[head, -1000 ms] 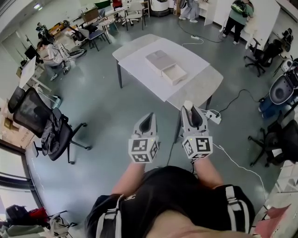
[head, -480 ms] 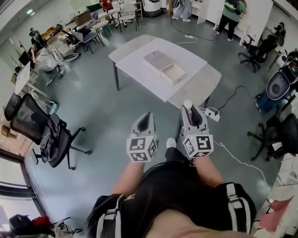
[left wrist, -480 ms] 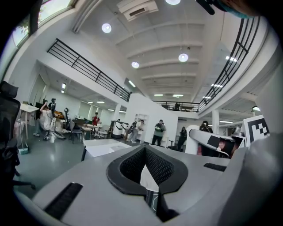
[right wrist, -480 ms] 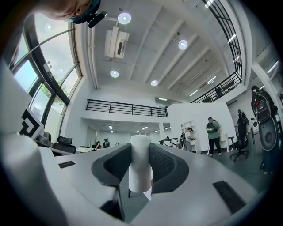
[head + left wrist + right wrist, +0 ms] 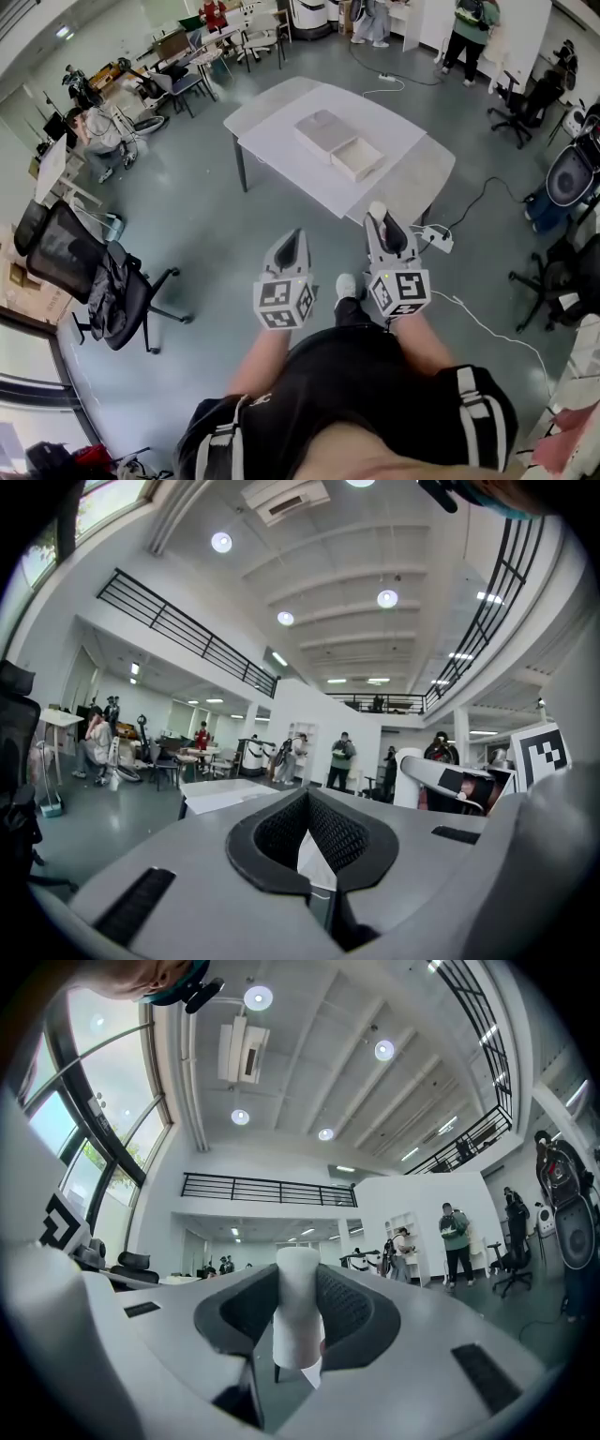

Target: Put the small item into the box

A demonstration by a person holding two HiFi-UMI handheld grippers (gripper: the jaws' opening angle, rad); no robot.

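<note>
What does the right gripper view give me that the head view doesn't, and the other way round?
Only the right gripper view: the right gripper's jaws pressed against both sides of an upright white cylinder, plus the ceiling and balcony.

Only the head view: the table ahead with the open box on it, and the floor in between.

Both: the right gripper with the cylinder's top showing at its tip, and a person in a green top standing in the background.

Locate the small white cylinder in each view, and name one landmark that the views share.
Head view: small white cylinder at the tip of the right tongs, right of centre.
Left gripper view: cannot be told for sure.
Right gripper view: centre, upright between the jaws.
Shared landmark: standing person in green top.
</note>
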